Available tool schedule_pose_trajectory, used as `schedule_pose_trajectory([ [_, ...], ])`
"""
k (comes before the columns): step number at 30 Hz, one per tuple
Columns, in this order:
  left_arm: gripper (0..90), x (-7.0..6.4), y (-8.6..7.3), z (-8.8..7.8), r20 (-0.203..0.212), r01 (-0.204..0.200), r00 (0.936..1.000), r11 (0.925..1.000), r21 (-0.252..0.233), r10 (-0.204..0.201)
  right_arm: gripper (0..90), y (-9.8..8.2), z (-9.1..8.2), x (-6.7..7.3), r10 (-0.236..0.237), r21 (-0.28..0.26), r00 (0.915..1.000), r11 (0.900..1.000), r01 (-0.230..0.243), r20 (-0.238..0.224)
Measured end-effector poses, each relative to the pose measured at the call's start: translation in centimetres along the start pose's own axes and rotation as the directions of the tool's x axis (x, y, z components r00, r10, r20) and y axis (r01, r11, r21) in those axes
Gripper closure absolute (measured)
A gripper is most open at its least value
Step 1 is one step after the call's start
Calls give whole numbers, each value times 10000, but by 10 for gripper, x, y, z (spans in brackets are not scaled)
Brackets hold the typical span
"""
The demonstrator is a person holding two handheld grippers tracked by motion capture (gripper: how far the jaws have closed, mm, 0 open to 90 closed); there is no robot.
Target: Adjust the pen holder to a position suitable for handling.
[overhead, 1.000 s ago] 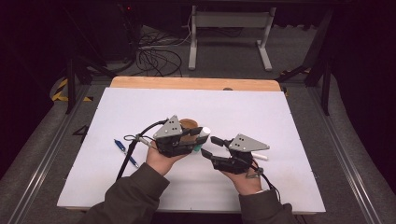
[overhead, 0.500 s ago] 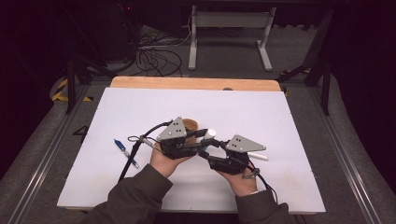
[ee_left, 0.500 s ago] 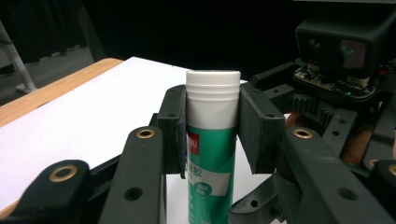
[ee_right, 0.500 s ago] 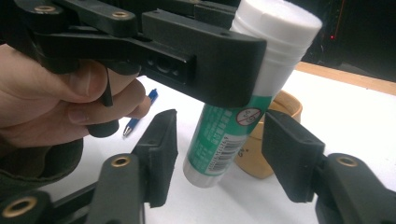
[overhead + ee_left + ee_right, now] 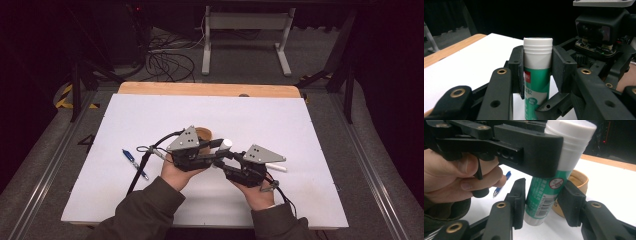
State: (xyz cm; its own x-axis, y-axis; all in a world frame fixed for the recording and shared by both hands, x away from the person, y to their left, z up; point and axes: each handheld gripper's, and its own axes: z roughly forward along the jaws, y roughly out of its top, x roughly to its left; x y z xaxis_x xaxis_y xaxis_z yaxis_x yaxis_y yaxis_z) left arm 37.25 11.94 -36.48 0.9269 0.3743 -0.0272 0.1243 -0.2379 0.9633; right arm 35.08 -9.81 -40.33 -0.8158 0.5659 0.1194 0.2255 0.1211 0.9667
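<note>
Left gripper view: my left gripper (image 5: 537,72) clamps the glue stick (image 5: 537,75) near its cap; my right gripper's (image 5: 541,202) jaws have just been closing around its base.

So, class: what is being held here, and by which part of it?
A glue stick: the left gripper clamps its upper part at the white cap, while the right gripper has just been closing round its green lower end.

On the green glue stick (image 5: 546,192) we make out a barcode and a red prohibition sign; its other print is unreadable.
</note>
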Motion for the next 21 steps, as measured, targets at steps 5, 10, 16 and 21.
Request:
schedule_pose_trajectory([
  [5,646,0,0,0,8,-92,10000,10000,6,92,619,-1,0,-1,107,-25,9999,9999,-107,-25],
  [10,634,0,-1,-1,20,-186,9998,9998,91,186,660,-3,0,-5,419,24,9991,9991,-419,-90],
  [16,564,0,-4,-3,-159,-131,9998,9996,263,136,662,-4,1,-5,379,340,9991,9987,-386,203],
  [21,540,2,-10,-9,-376,-136,9992,9986,508,155,663,-4,-1,-7,294,367,9985,9988,-311,459],
])
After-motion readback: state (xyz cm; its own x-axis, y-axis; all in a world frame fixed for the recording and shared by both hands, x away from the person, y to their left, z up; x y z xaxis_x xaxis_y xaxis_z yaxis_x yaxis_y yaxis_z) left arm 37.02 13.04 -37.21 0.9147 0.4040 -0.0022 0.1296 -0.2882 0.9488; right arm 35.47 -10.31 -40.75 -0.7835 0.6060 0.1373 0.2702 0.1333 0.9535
